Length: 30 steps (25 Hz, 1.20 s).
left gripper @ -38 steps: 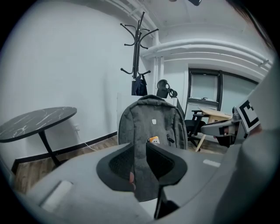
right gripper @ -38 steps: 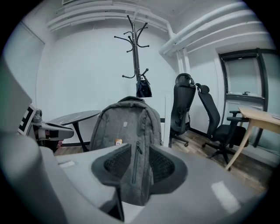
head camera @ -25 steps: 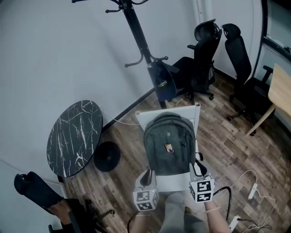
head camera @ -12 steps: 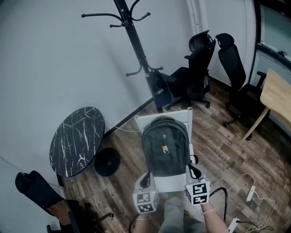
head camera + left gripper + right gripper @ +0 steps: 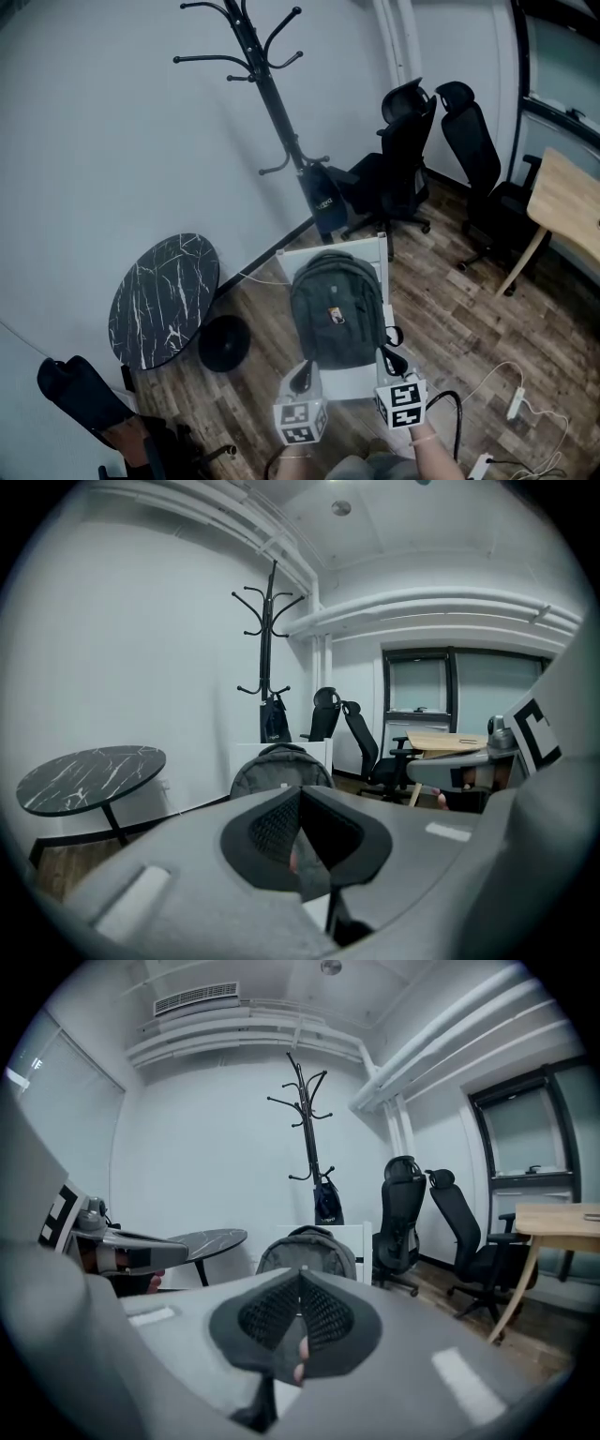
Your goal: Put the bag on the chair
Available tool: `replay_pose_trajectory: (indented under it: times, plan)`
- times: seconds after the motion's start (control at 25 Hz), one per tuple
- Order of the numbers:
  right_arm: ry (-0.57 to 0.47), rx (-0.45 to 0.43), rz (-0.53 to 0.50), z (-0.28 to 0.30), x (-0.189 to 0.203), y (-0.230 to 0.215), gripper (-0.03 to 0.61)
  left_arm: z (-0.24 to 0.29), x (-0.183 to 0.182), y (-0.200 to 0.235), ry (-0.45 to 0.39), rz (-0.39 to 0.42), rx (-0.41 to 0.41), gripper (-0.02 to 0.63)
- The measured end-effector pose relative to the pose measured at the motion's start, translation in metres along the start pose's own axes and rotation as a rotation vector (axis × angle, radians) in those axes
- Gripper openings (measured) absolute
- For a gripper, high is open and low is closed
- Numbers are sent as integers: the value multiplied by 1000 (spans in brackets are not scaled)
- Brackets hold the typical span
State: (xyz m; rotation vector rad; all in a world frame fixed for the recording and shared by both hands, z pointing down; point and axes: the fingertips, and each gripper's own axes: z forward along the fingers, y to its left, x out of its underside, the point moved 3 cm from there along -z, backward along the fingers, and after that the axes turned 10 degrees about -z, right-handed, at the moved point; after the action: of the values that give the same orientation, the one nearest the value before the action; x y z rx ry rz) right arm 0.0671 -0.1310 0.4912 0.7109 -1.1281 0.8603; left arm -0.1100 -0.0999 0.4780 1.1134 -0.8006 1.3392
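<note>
Grey fabric covers the bag (image 5: 336, 314), which is seen standing upright on the seat of the white chair (image 5: 351, 384), its back leaned against the backrest. A strip of bare seat is left along the front edge. One dark strap is draped over the seat's right edge near the front corner.

The left tool (image 5: 300, 791) is held just off the front left corner of the seat. Its jaws have just been closing and are now pressed together, pad against pad, with no part of the bag between them. The right tool (image 5: 300, 1275) is held at the front right corner of the seat, close to the strap; whether the strap is touched cannot be told. Its jaws too have just been closing and are pressed together, gripping only each other.

Behind the chair a black coat stand (image 5: 267, 103) is placed by the wall, with a dark sack (image 5: 321, 199) hung low on it. A round marbled table (image 5: 161, 300) is set to the left, and two black office chairs (image 5: 398, 155) are parked to the right.
</note>
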Motion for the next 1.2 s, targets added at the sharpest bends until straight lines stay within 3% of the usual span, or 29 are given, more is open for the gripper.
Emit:
replay_pose_trajectory:
  times: [0.28, 0.68, 1.2]
  plan:
    - [-46, 31, 48, -21, -23, -4, 3, -13, -25, -19, -13, 47, 74, 9]
    - [-91, 75, 33, -64, -45, 8, 3, -55, -49, -34, -52, 61, 134, 9]
    - [-184, 87, -25, -138, -97, 62, 3, -140, -83, -49, -135, 91, 241, 9]
